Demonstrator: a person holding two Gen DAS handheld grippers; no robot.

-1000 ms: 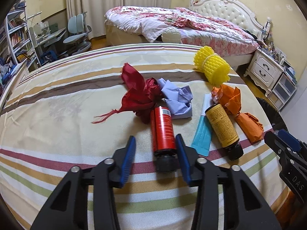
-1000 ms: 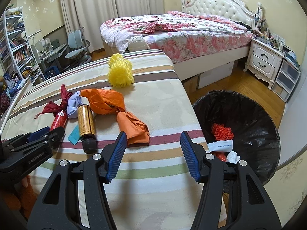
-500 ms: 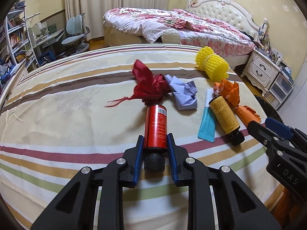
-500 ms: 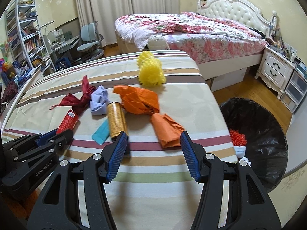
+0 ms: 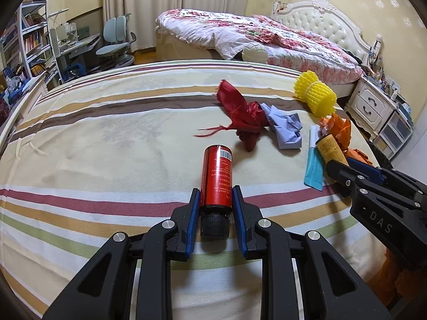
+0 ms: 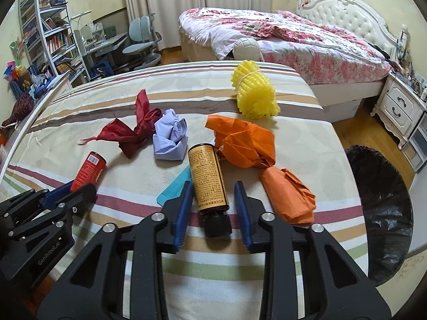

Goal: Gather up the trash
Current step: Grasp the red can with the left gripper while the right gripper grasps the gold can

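Your left claw is pinching the red bottle, whose long axis runs toward 12 o'clock on the striped table. Your right claw straddles the yellow bottle, also lying toward 12; its pads look just clear of it. The bin sits at 3 o'clock.

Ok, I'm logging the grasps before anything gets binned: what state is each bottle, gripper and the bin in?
red cylindrical plastic bottle: lying, capped, clamped
left gripper: jaws shut on that bottle
yellow-labelled dark-capped bottle: lying, capped, unclamped
right gripper: jaws closing, gaps beside the bottle
black-lined trash bin: open
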